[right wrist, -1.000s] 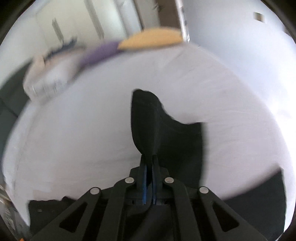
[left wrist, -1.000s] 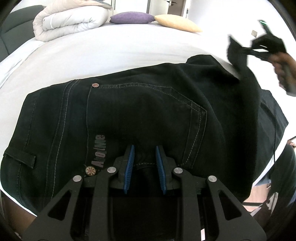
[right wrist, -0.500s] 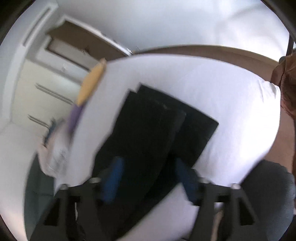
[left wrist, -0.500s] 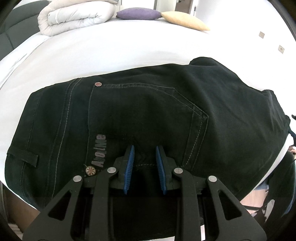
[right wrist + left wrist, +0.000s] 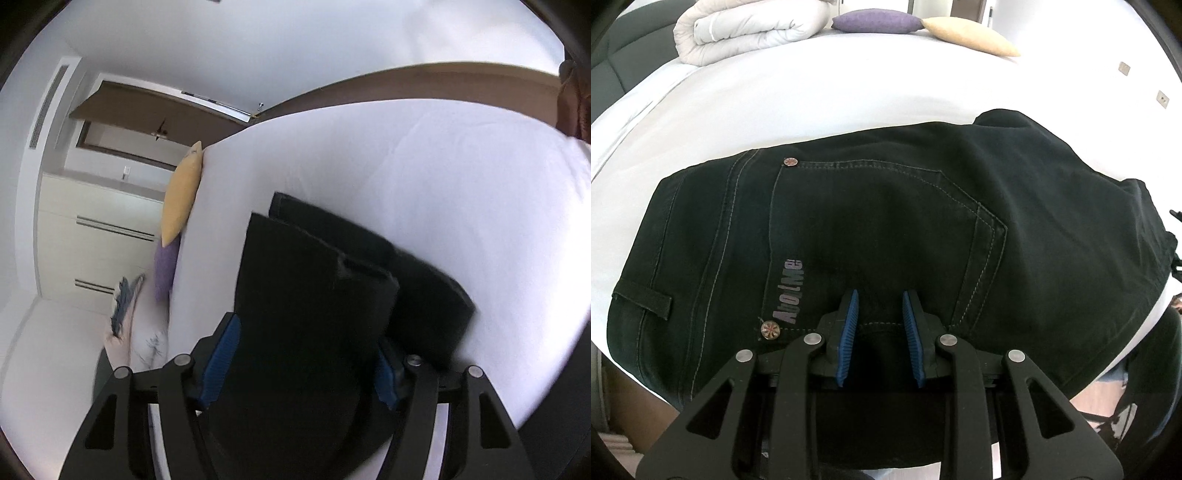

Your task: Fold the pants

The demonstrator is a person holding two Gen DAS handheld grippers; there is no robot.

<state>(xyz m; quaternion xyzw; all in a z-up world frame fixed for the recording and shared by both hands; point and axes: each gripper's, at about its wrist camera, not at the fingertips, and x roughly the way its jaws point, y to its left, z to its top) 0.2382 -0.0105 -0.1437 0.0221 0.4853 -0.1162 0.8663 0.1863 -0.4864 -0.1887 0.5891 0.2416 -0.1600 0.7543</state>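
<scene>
Bed [image 5: 820, 96]: white sheet, on which everything else is being carried.

Rolled duvet [image 5: 750, 29]: being kept at the far left of the bed, beside a purple cushion [image 5: 875, 21] and a yellow cushion [image 5: 967, 35].

Pants [image 5: 886, 221]: black denim, being laid across the near part of the bed, seat side up, a stitched back pocket [image 5: 879, 229] and rivets being shown. In the right wrist view, folded dark layers [image 5: 314, 295] are being stacked. The cloth is being judged soft, limp and fairly heavy, not fragile; a hold at a doubled hem or the thick waistband is being judged safest against slipping.

Left gripper [image 5: 879, 306]: fingers are being held narrowly apart, resting on the pocket's near edge; nothing is clearly being pinched.

Right gripper [image 5: 306, 354]: fingers are being spread wide on either side of the folded cloth, no grip being shown.
</scene>
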